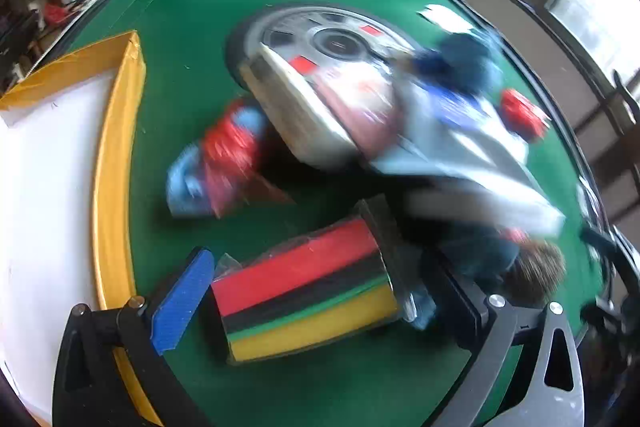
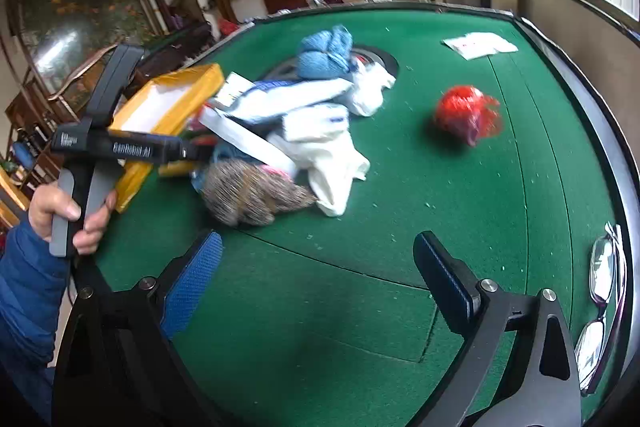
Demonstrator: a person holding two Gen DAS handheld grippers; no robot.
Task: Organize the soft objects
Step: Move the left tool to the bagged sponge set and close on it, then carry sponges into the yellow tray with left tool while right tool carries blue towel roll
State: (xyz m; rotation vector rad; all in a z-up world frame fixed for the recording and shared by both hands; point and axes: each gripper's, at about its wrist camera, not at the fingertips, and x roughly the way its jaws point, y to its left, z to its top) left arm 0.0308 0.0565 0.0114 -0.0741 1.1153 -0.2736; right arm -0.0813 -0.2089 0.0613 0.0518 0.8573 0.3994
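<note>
My left gripper (image 1: 320,291) has its jaws wide apart around a wrapped pack of striped sponges (image 1: 308,299), red, black, green and yellow, lying on the green table. Whether the pads press it I cannot tell for the right side. Behind it is a blurred pile of white cloths (image 1: 420,131), a red and blue soft item (image 1: 216,167) and a brown furry thing (image 1: 536,271). My right gripper (image 2: 320,279) is open and empty above bare green felt, near the pile of white cloths (image 2: 320,131), a blue knit item (image 2: 324,53) and the brown furry thing (image 2: 252,195).
A yellow-rimmed box with a white inside (image 1: 116,131) stands left of the sponges; it also shows in the right wrist view (image 2: 168,103). A red mesh ball (image 2: 464,115), white papers (image 2: 480,45) and glasses (image 2: 600,307) lie on the table. A round metal hub (image 1: 332,39) sits mid-table.
</note>
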